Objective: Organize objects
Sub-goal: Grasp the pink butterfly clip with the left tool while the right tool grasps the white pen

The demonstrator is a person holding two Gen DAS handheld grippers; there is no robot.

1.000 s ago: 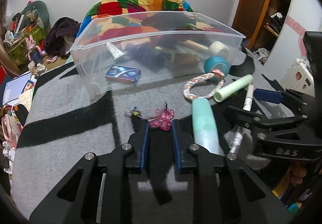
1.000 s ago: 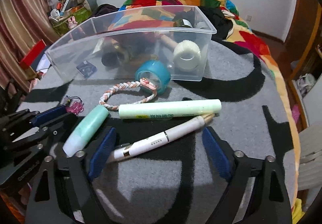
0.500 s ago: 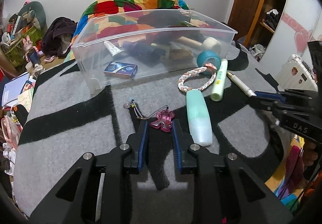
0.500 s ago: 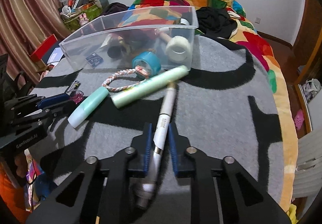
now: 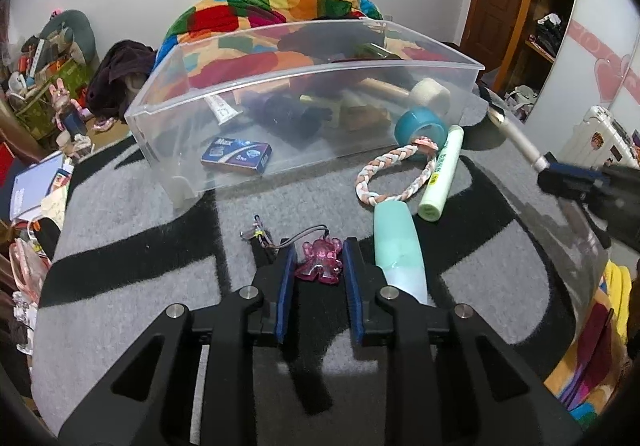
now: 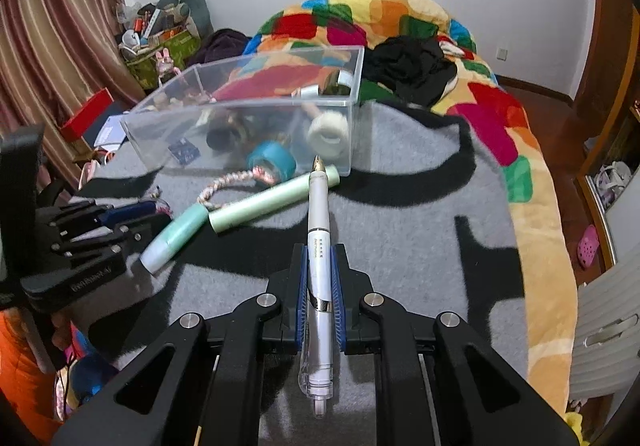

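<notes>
**Two grippers, one pen lifted, one charm pinched**

While the grey-and-black blanket (image 5: pixel 132 310) lies flat over the bed, the left gripper (image 5: pixel 319 266) sits low on it, its two blue-padded fingers (image 5: pixel 286 278) nearly together and pinching one pink, translucent, animal-shaped charm (image 5: pixel 320 261) that rests on the fabric with its dark cord trailing to the left. Just to its right lies one mint-green rounded tube (image 5: pixel 398 246), smooth and matte. The right gripper (image 6: pixel 320 282) has its fingers pressed tight on one white pen (image 6: pixel 319 238), glossy, with a clear end cap and a gold tip; the pen points forward along the fingers and is clear of the blanket.

Farther on lie one pale green cylindrical stick (image 6: pixel 272 199) with printed lettering, one braided rope ring (image 5: pixel 394 175) in pink and white, and one teal roll of tape (image 5: pixel 420 125) standing against the bin's wall.

Beyond them stands one clear plastic bin (image 5: pixel 168 113), rectangular and open-topped. Inside it I can count one small blue box (image 5: pixel 237 154), one white tube (image 5: pixel 221 109), one cream-coloured roll (image 5: pixel 431 93) on a wooden handle, and several dark things too jumbled to tell apart.

Behind the bin rises one quilt (image 6: pixel 360 17) in bright patches, with a heap of black cloth (image 6: pixel 408 65) on it.
</notes>
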